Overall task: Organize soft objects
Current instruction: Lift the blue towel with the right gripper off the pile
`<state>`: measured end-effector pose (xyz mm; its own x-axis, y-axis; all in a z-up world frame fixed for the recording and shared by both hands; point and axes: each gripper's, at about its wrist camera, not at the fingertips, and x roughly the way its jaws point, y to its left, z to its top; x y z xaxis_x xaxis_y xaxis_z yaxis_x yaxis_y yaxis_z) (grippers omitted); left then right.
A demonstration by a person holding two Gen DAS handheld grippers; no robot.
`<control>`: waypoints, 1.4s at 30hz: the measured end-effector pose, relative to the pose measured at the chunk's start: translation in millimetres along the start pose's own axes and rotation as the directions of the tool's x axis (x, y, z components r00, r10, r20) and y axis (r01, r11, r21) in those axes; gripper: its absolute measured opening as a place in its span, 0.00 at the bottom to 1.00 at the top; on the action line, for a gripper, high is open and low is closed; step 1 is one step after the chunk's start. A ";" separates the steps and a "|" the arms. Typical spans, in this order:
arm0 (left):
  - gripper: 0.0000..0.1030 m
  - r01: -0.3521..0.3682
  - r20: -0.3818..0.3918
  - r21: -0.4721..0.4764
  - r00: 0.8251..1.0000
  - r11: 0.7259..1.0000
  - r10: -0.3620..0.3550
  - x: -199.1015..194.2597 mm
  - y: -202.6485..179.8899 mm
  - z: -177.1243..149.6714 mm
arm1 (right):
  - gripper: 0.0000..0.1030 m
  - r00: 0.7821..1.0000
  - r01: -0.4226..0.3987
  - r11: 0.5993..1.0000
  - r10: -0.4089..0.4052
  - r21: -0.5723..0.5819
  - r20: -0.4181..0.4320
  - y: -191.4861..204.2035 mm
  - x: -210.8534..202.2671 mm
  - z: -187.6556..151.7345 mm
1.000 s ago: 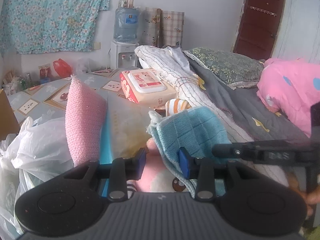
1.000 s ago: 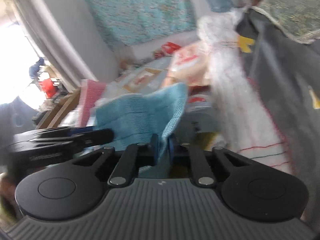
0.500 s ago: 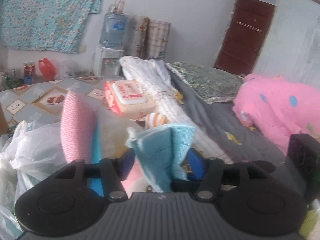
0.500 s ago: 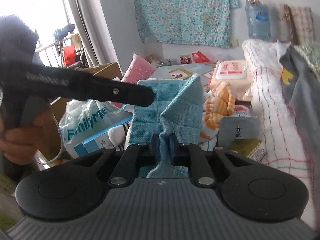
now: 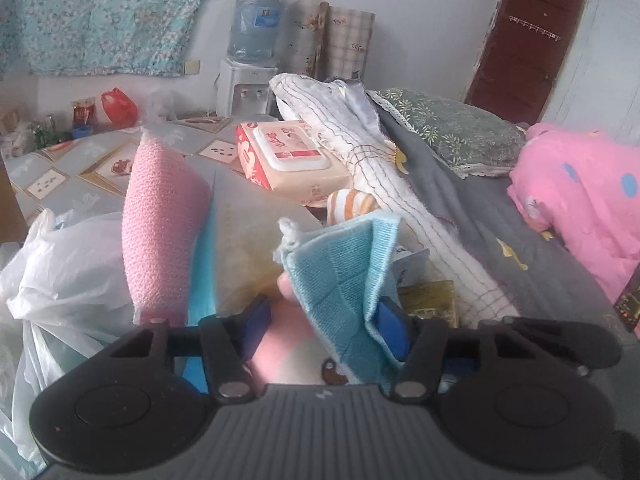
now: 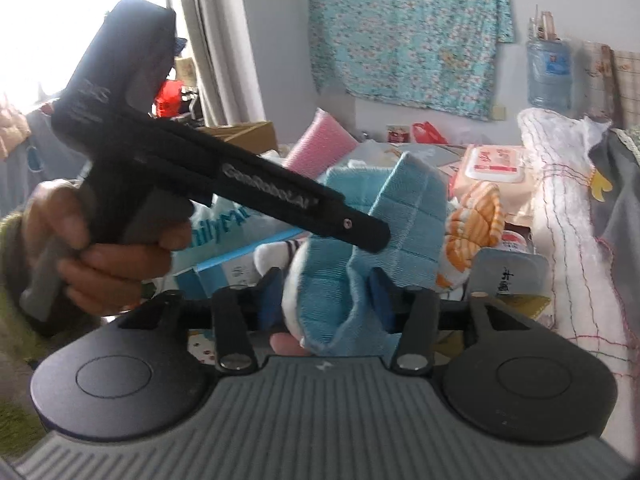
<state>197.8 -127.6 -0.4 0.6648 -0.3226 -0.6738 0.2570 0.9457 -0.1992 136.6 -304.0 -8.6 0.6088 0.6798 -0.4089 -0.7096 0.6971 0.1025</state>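
Grippers, two, left and right, both wide around one blue cloth.

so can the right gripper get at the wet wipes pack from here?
Probably not directly: the right gripper is open with the blue cloth draped between its fingers, and the orange striped plush sits before the wipes pack.

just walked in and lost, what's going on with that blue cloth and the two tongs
A person is sorting soft things on a cluttered bed, holding a set of tongs in each hand. The blue cloth sits loosely bunched between both. The left tongs and right tongs are both open, with the cloth lying in their gaps but not pinched. Nearby are a pink sponge, an orange-striped plush toy and a pack of wet wipes.
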 end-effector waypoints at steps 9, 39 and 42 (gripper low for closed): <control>0.52 0.028 0.009 0.000 1.000 1.000 -0.028 2.0 4.3 0.5 | 0.62 0.998 -0.039 0.959 0.025 0.281 0.055 -60.8 -15.0 0.1; 0.19 0.119 0.122 -0.026 0.986 0.993 -0.115 -29.7 -6.2 -0.4 | 0.18 0.968 0.246 0.958 -0.250 0.145 0.007 7.5 -19.9 21.0; 0.19 0.126 0.152 -0.021 0.981 0.992 -0.122 -45.1 -6.7 0.1 | 0.18 0.965 0.253 0.960 -0.259 0.117 0.039 23.4 -28.7 29.9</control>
<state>166.2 -119.5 31.5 0.7276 -0.4376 -0.5283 0.3242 0.8980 -0.2974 113.1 -300.5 32.6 0.7851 0.4846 -0.3858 -0.4863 0.8680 0.1009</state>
